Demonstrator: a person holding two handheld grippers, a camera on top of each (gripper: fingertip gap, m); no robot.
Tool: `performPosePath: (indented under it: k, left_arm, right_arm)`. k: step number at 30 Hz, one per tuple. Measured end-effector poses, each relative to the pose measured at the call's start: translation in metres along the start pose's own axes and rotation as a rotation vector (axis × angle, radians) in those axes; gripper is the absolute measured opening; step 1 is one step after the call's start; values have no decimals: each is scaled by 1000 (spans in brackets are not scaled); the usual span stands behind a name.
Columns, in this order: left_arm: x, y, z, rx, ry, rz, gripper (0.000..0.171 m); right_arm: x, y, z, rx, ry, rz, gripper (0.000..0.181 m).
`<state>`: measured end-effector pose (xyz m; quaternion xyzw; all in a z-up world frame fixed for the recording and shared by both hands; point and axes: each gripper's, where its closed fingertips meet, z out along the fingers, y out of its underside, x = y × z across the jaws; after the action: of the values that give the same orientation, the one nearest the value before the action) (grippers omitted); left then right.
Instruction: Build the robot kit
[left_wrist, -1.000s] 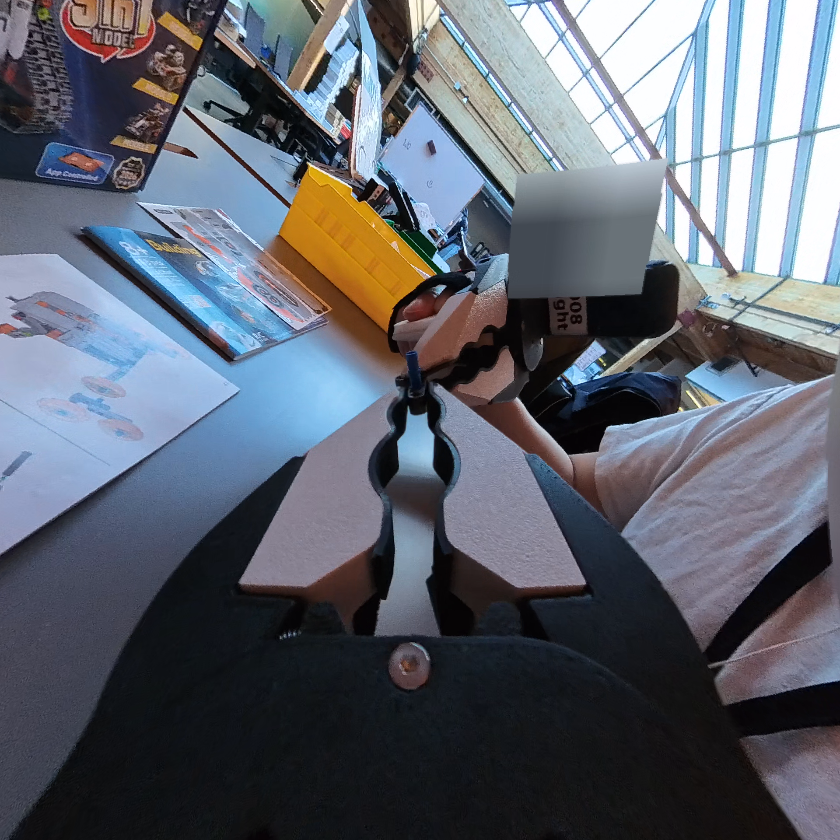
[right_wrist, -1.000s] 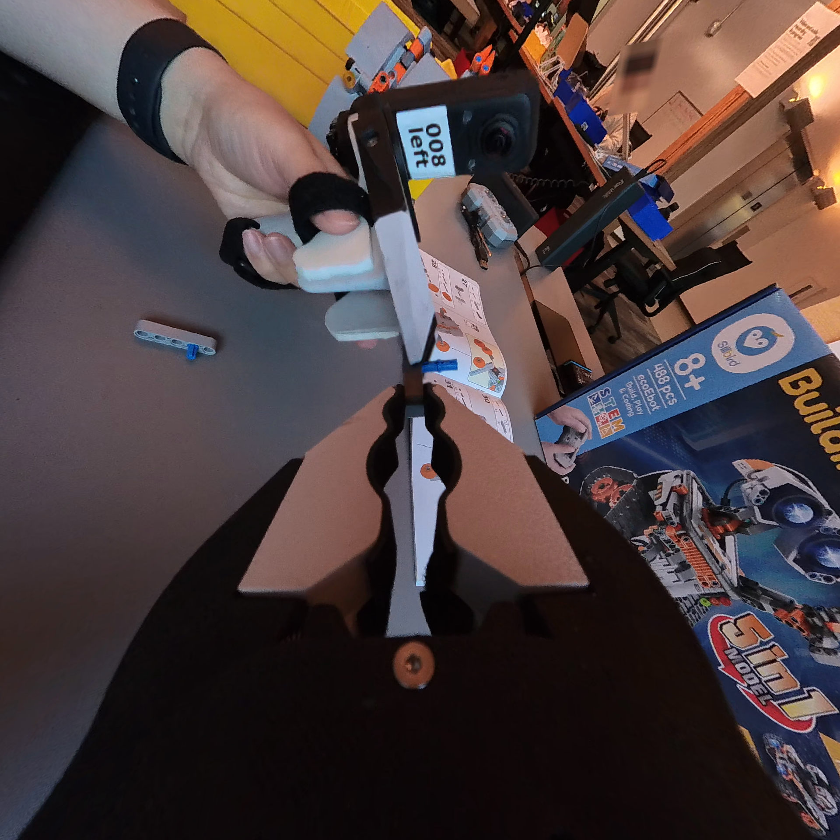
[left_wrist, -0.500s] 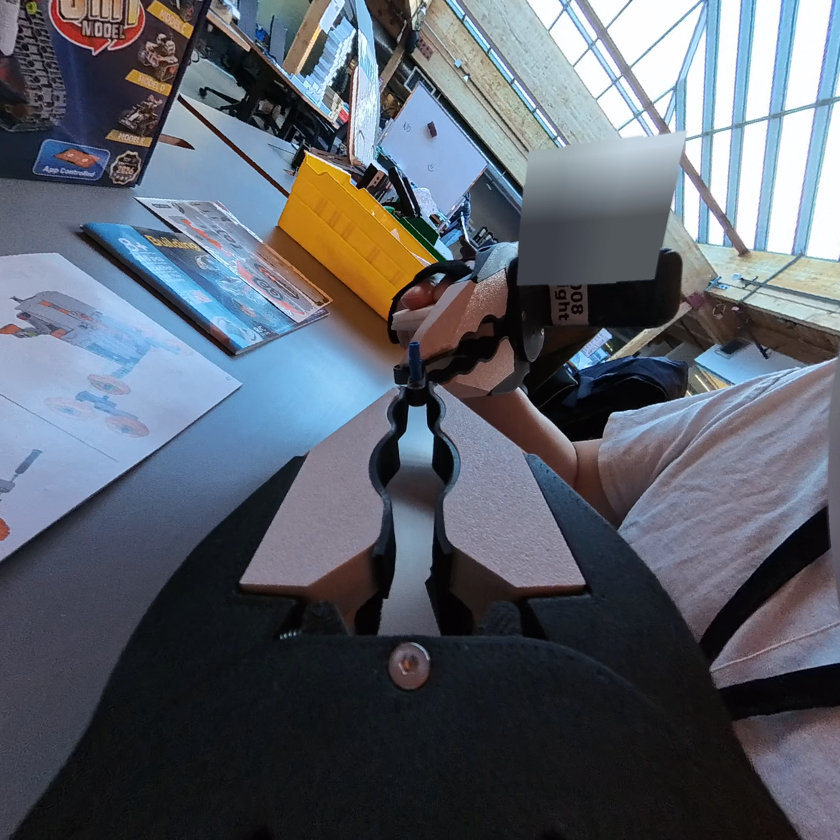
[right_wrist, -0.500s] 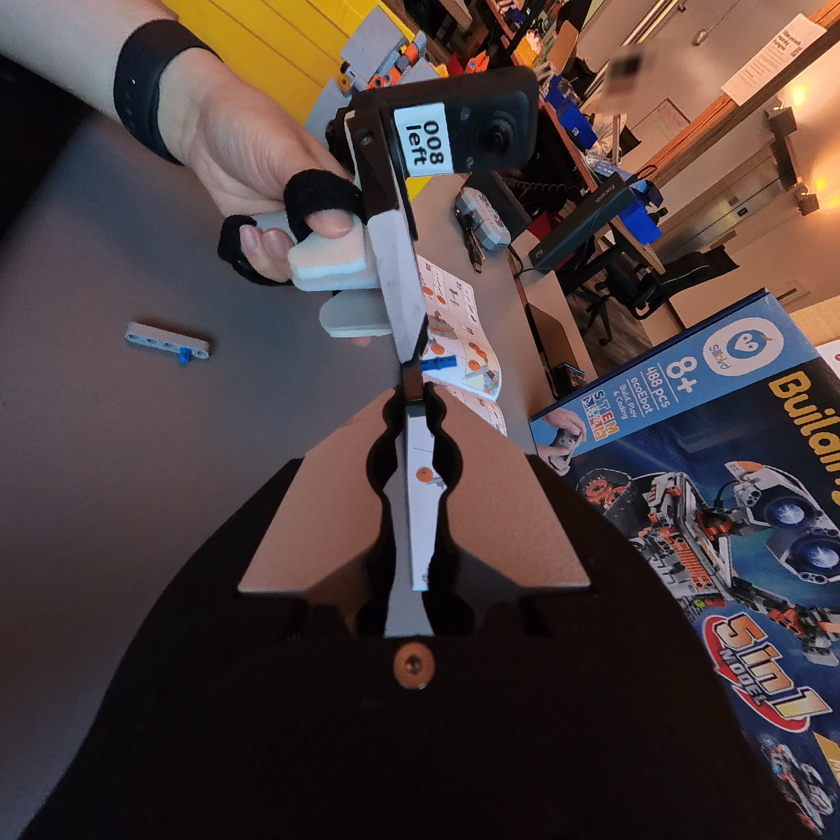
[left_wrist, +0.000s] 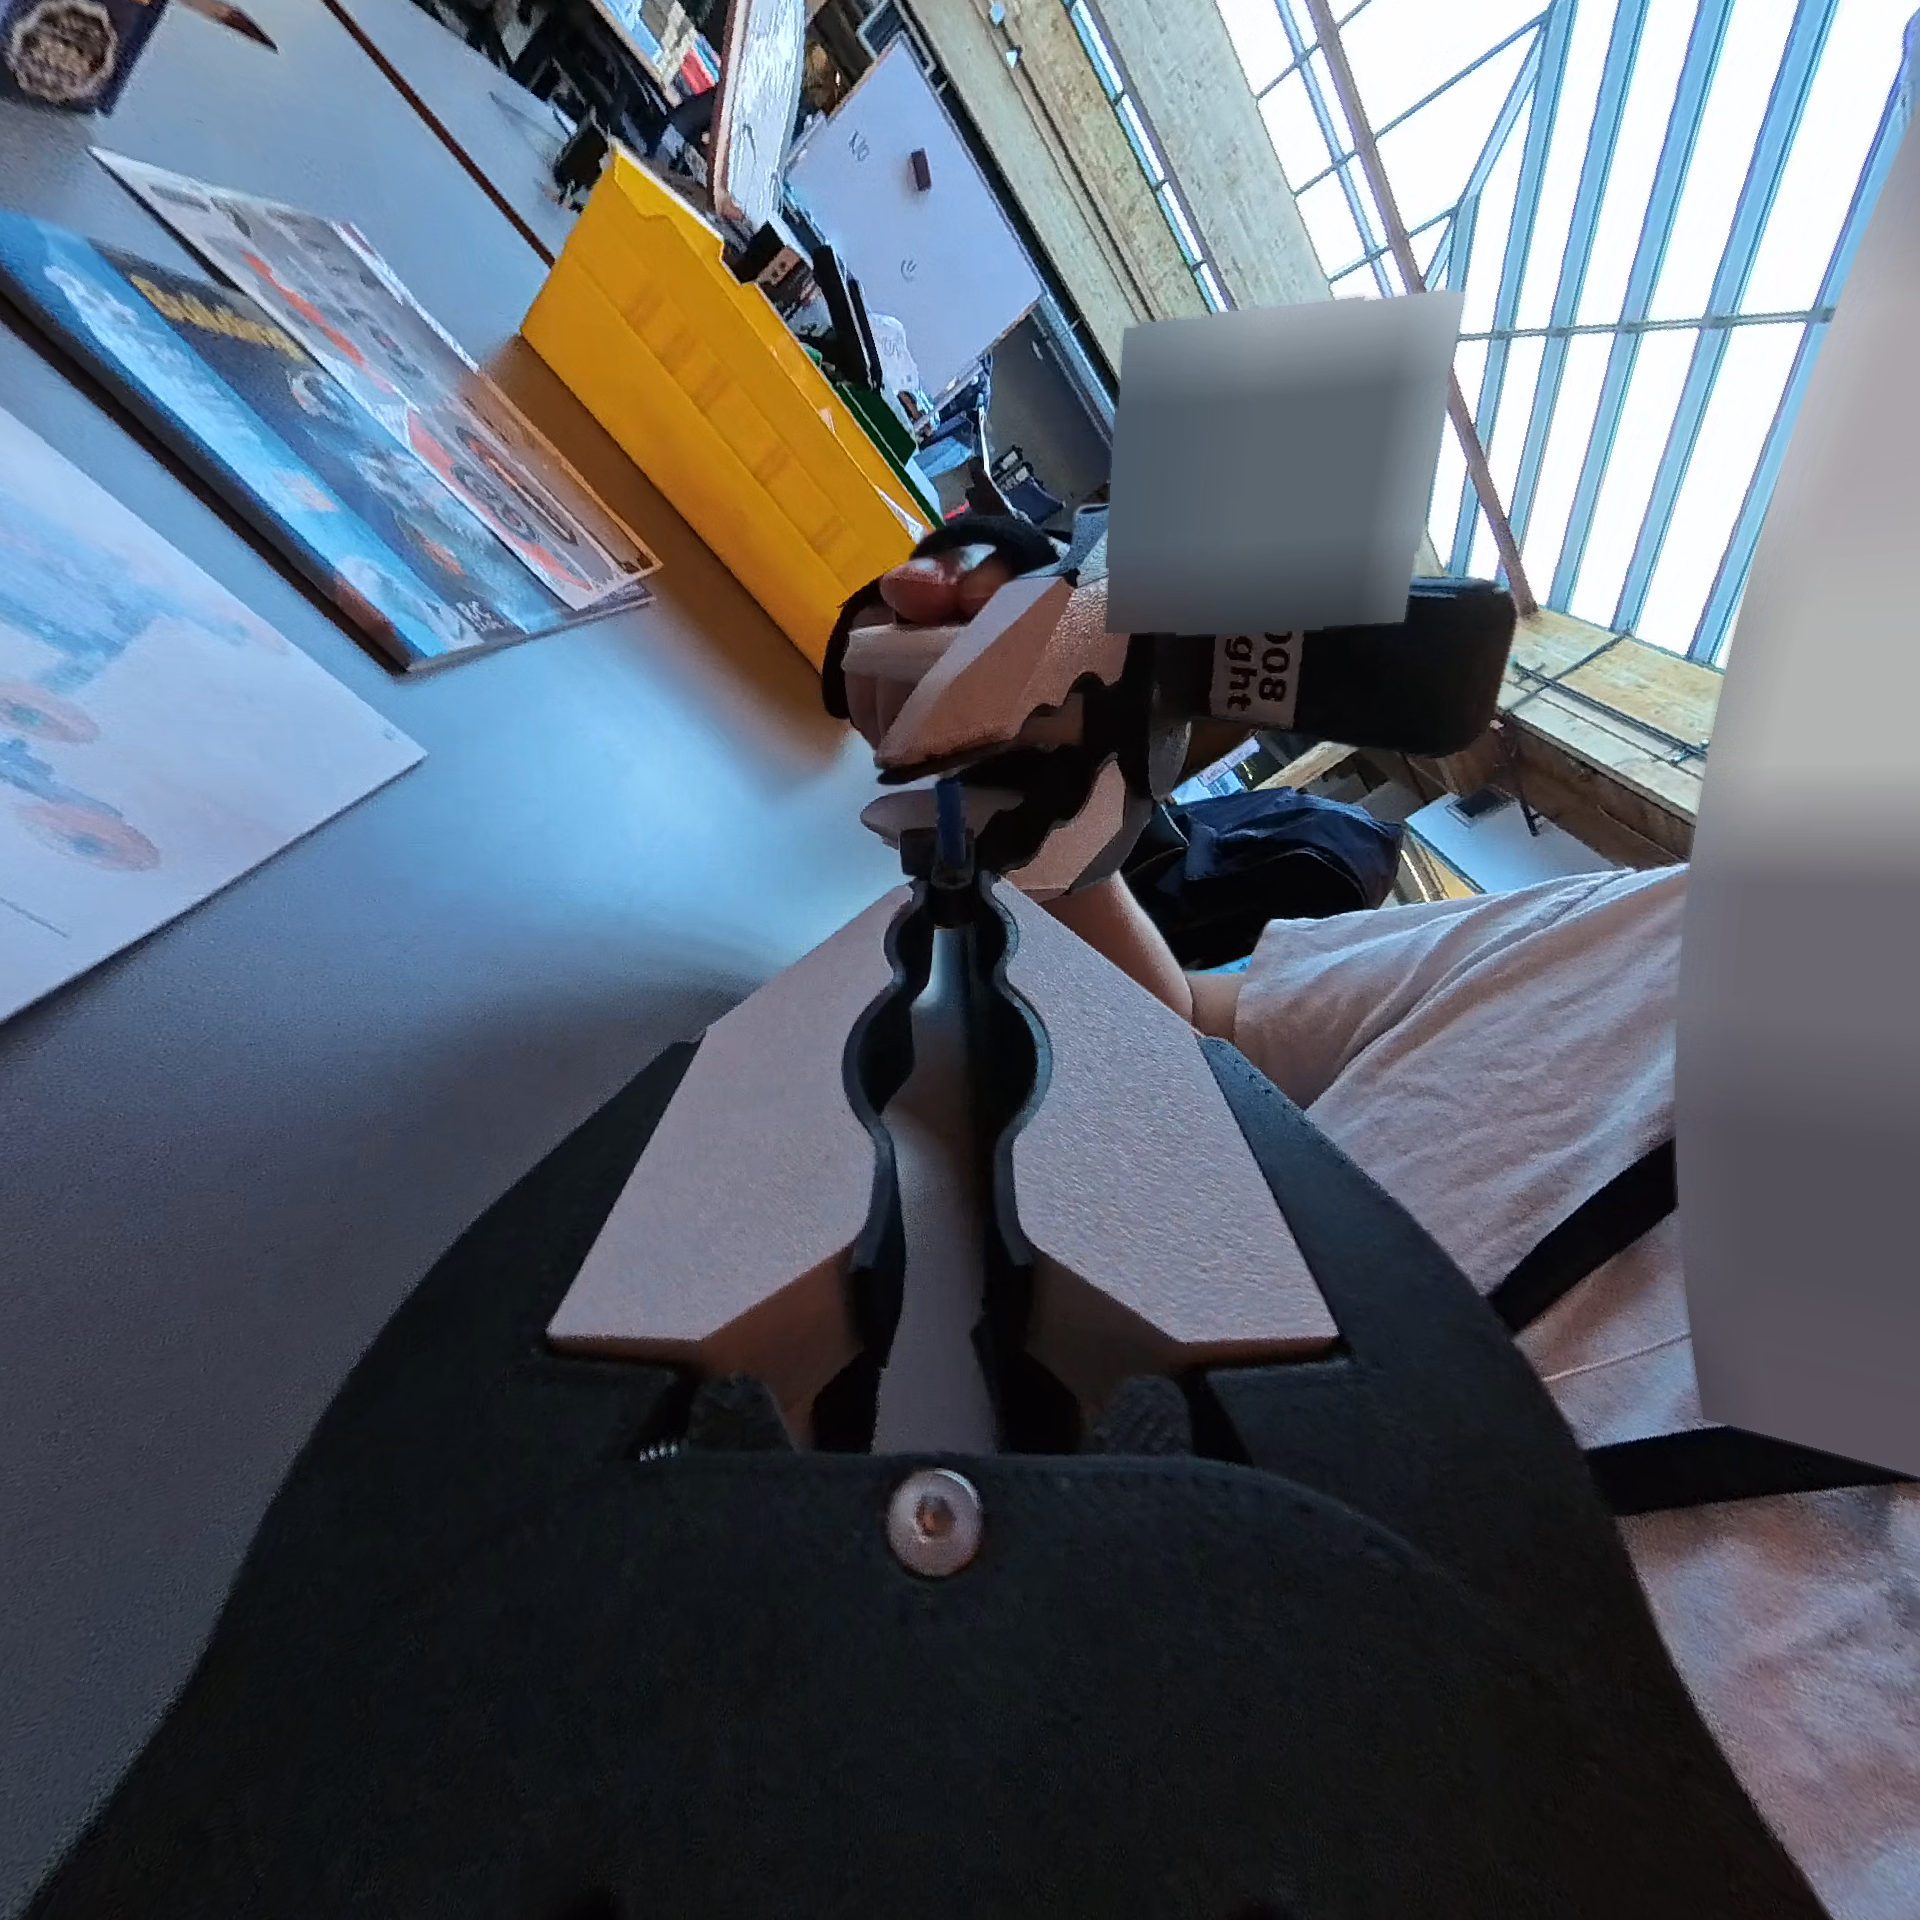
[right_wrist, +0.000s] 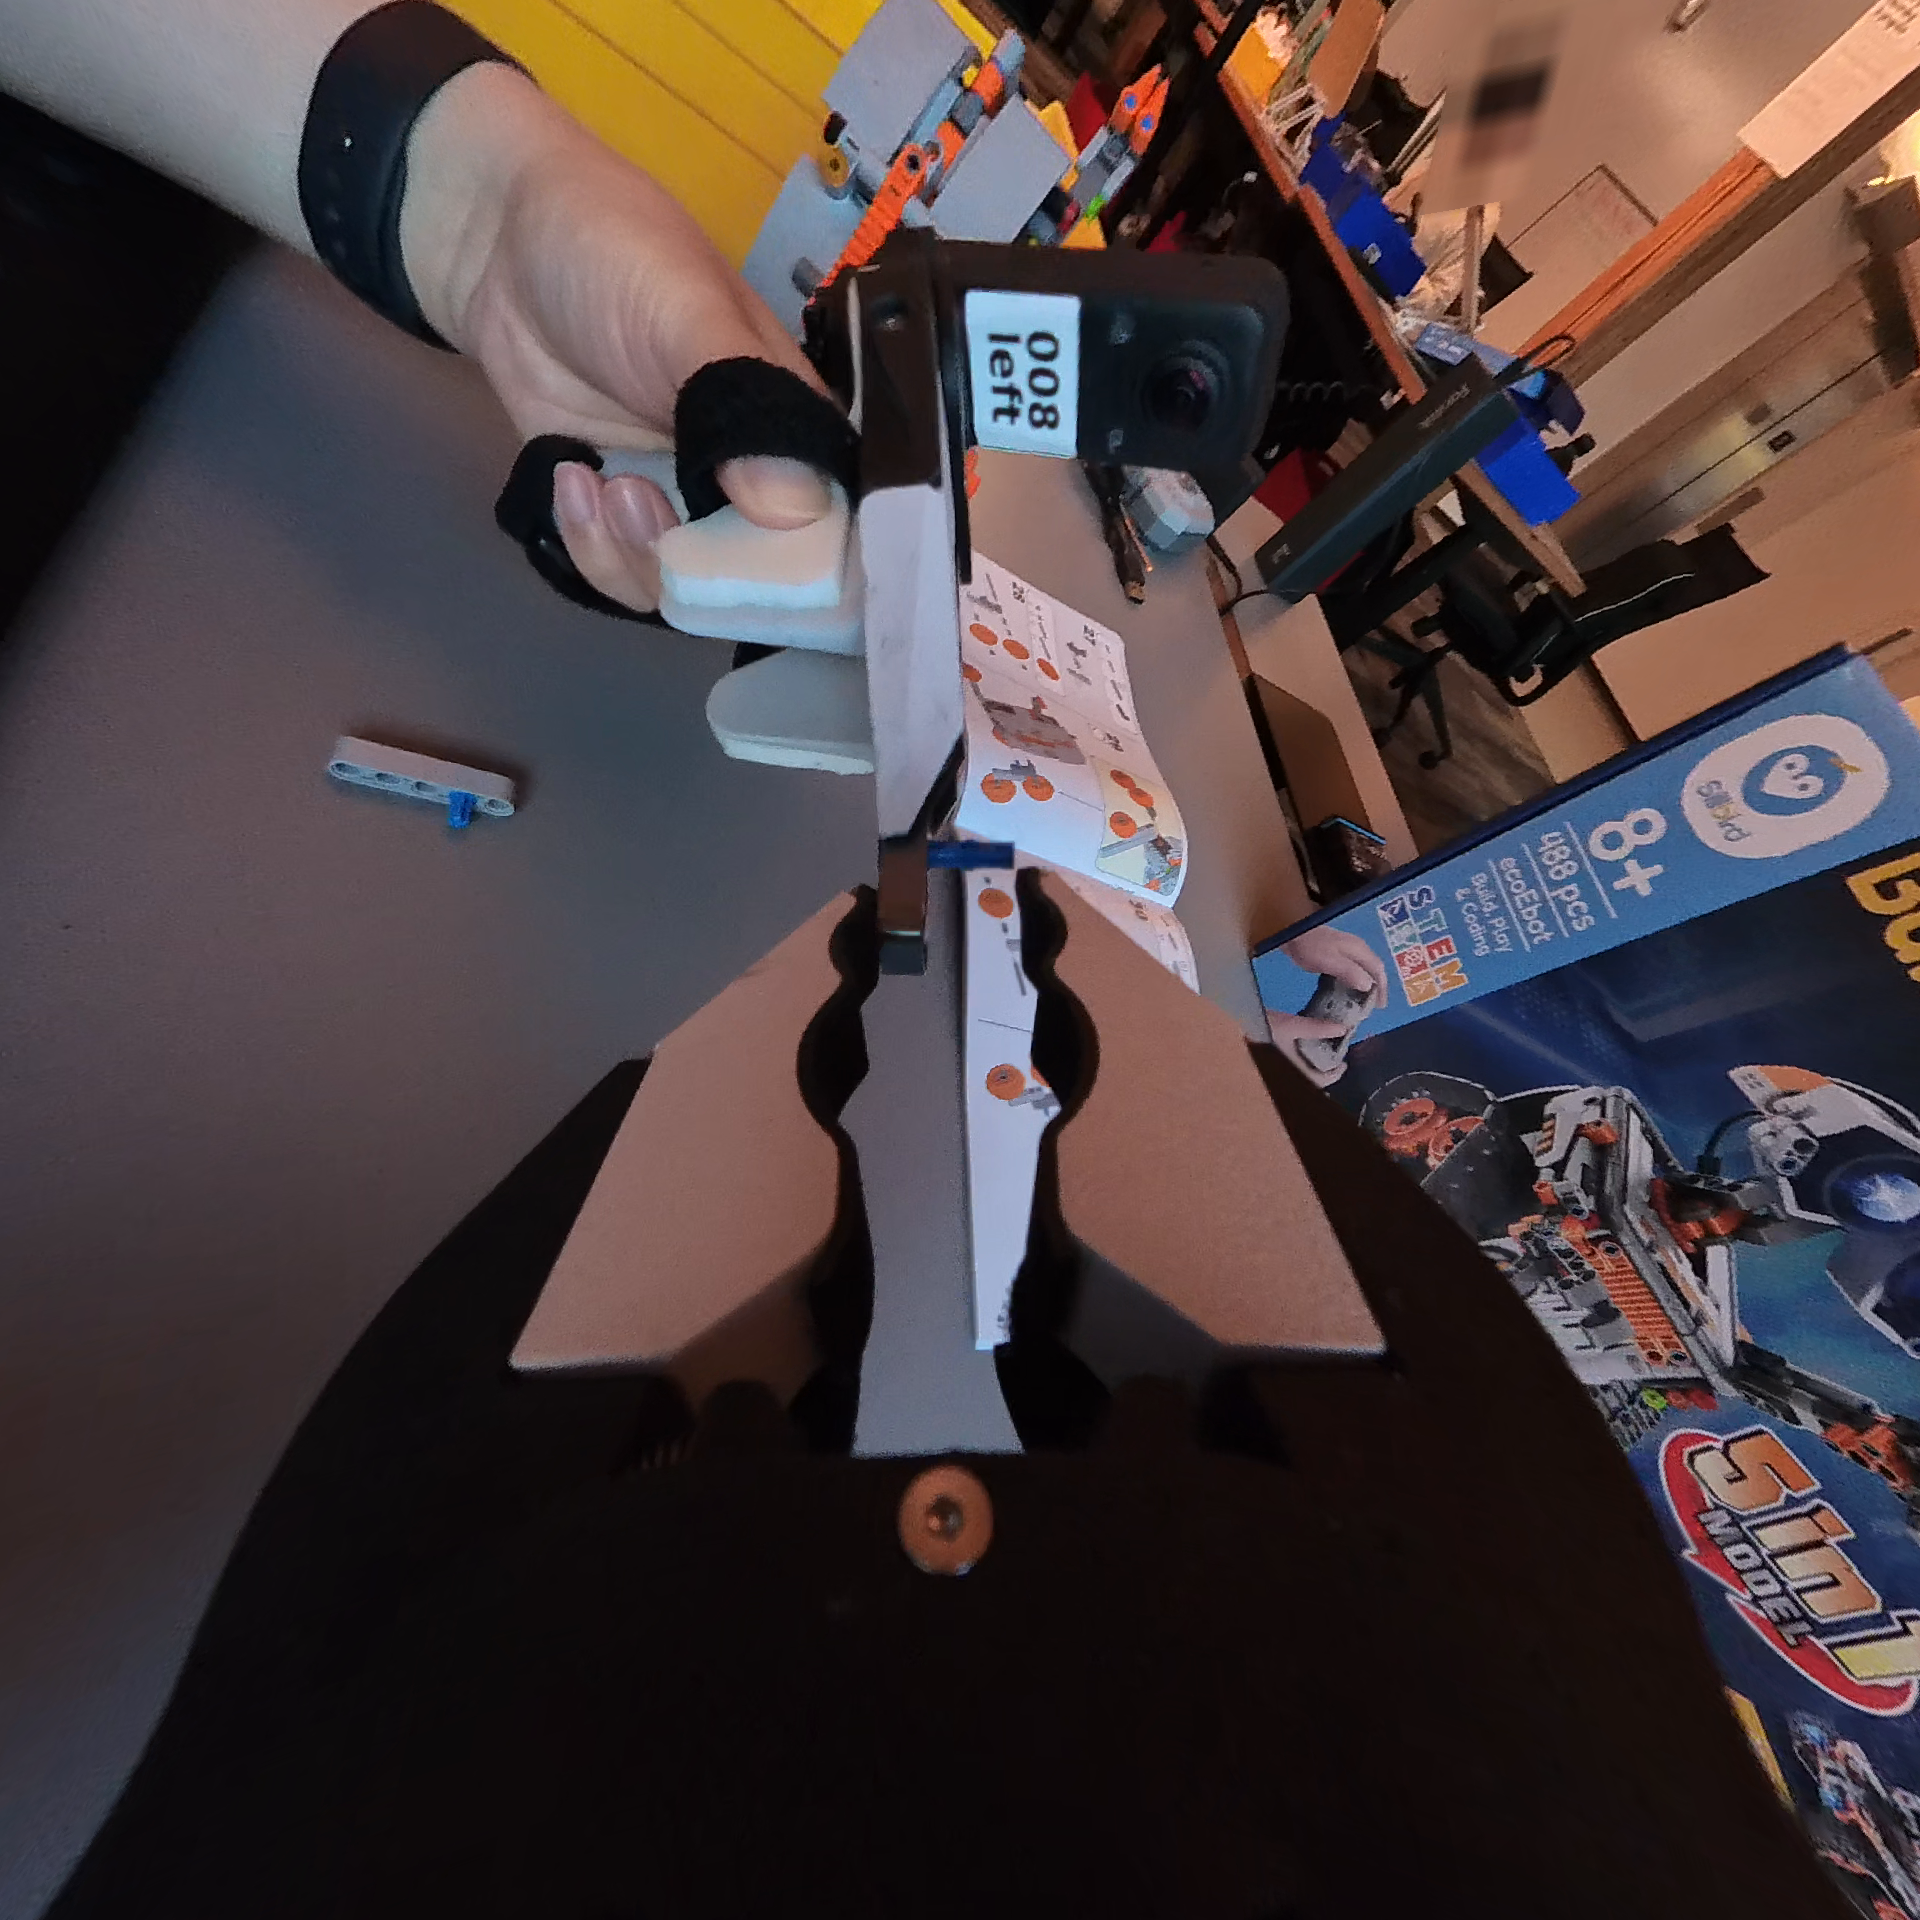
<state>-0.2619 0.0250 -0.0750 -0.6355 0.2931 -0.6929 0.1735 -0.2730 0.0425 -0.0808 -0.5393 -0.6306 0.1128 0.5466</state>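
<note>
Pinching blue pin (left_wrist: 948, 831) w/ left gripper (left_wrist: 948, 902), right gripper (right_wrist: 940, 883) parted round it.

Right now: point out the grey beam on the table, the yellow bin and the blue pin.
grey beam (right_wrist: 421, 774): right wrist view, middle of its holed face.
yellow bin (left_wrist: 717, 416): left wrist view, long side wall.
blue pin (right_wrist: 971, 855): right wrist view, shaft between the grippers.

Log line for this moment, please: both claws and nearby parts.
left claw: shut on black connector with blue pin | right claw: open, straddling that pin | table: grey beam lying apart
</note>
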Motion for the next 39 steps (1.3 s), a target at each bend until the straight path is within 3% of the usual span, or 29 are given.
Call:
performPosePath:
  k: [23, 32, 39]
  left_arm:
    - [-23, 16, -3, -56, 1, -297, 6]
    - [-29, 16, 0, -34, 18, -381, 5]
    - [-34, 19, -1, -35, 19, -443, 5]
  right_arm:
    - [-16, 17, 10, -74, -120, 139, 26]
    - [-18, 24, 13, -49, -192, 316, 24]
    - [-22, 29, 16, -65, -218, 356, 24]
